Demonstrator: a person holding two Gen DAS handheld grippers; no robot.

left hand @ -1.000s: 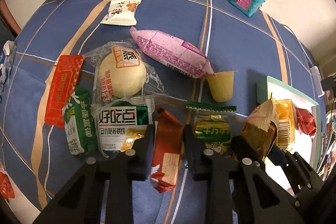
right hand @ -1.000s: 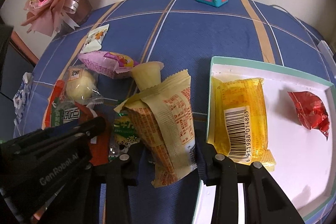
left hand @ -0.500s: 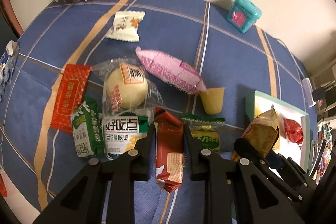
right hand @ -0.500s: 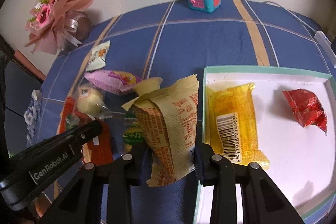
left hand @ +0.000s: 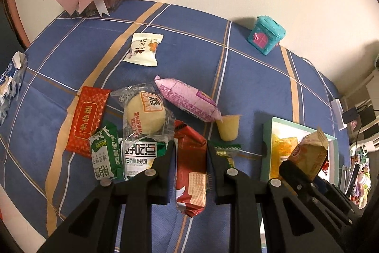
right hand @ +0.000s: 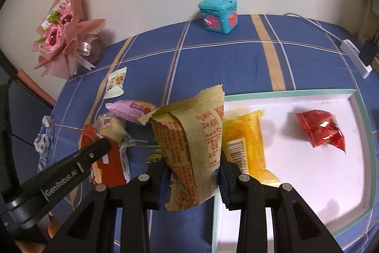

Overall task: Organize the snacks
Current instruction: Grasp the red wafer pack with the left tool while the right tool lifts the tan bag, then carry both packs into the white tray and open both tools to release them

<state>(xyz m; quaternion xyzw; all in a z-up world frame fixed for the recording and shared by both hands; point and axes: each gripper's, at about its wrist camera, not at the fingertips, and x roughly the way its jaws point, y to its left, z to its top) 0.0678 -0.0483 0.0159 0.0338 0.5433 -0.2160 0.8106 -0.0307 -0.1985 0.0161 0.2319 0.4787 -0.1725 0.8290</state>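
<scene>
Left wrist view: left gripper (left hand: 190, 158) clamped red packet (left hand: 190, 172); right gripper (right hand: 194, 172) clamped tan packet (right hand: 191, 148) beside tray (right hand: 355, 101), presumably both tray-bound.

The white tray (right hand: 308, 181) had lots of bare room past the yellow pack (right hand: 246, 144) and red pack (right hand: 319, 131). Snacks crowded the blue cloth (left hand: 189, 44) beside it.

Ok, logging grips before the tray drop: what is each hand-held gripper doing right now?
Left hand-held gripper: shut on the dark red foil biscuit packet.
Right hand-held gripper: shut on the tan crinkled snack packet.
</scene>
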